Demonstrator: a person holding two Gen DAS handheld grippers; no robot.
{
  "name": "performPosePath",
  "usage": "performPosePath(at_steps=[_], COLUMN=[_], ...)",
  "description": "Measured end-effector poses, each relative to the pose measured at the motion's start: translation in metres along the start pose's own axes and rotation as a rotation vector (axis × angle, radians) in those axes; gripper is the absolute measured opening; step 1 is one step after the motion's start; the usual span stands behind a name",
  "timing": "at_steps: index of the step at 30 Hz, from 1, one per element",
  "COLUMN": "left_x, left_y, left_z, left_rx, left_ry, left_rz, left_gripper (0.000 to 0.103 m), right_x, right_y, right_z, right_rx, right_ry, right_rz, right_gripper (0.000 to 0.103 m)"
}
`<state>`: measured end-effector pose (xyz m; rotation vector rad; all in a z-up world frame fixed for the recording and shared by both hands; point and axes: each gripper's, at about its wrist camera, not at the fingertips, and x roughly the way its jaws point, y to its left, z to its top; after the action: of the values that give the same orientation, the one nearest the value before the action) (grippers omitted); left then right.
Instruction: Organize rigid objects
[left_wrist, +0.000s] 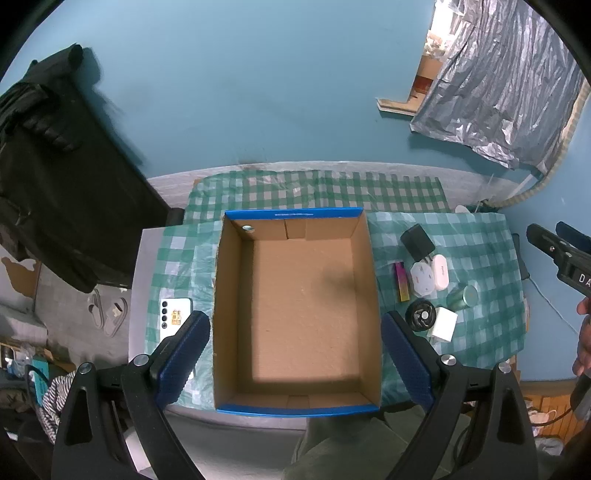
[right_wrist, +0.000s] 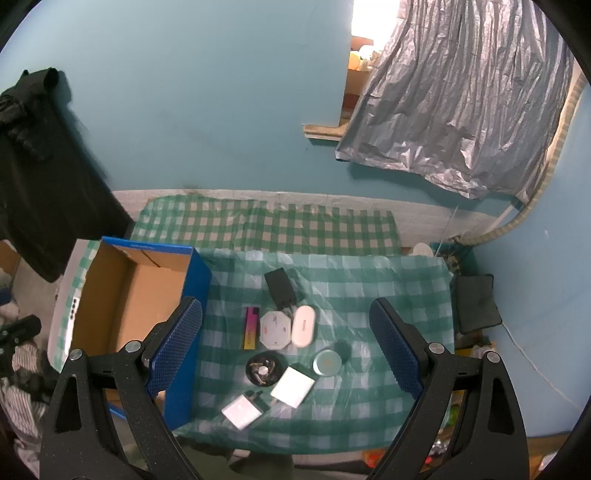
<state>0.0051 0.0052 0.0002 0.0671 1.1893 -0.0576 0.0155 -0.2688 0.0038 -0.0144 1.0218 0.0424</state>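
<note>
A: Right wrist view is showing the right gripper hanging over the little cluster on the checked cloth, jaws spread wide and gripping nothing. What is lying under it?

B: A pink-and-yellow lighter at nine o'clock of the white octagonal case, a white oval case touching it at three o'clock, a black charger at twelve. Nearer us, a round black piece, a teal tin, a white square block and a white plug adapter.

A: How are they looking to handle?

B: All are looking small, hard and light. I'm judging the glossy cases slippery, so pinching the oval case across its narrow width seems safest. The lighter is wanting a grip on its long flat sides. The flat block is sitting low, which is making it awkward.

A: And the other hand?

B: The left gripper is hovering above the empty cardboard box, jaws also wide and holding nothing. The cluster is sitting at three o'clock of the box, a white phone at nine.
</note>
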Motion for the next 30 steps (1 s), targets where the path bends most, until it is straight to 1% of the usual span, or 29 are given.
performPosePath(at_steps=[9, 30], left_x=[-0.0003, 0.0017], left_y=[-0.002, -0.0043], left_z=[-0.0001, 0.0004], left_rx=[0.001, 0.006], left_ry=[0.002, 0.006], left_rz=[0.013, 0.016], left_gripper=[0.095, 0.095], right_x=[0.0015, 0.0033], right_y=[0.0002, 0.0062], right_z=[0.0035, 0.0038], right_rx=[-0.001, -0.021], right_ry=[0.006, 0.009], right_rz=[0.001, -0.007], right_gripper=[0.091, 0.091])
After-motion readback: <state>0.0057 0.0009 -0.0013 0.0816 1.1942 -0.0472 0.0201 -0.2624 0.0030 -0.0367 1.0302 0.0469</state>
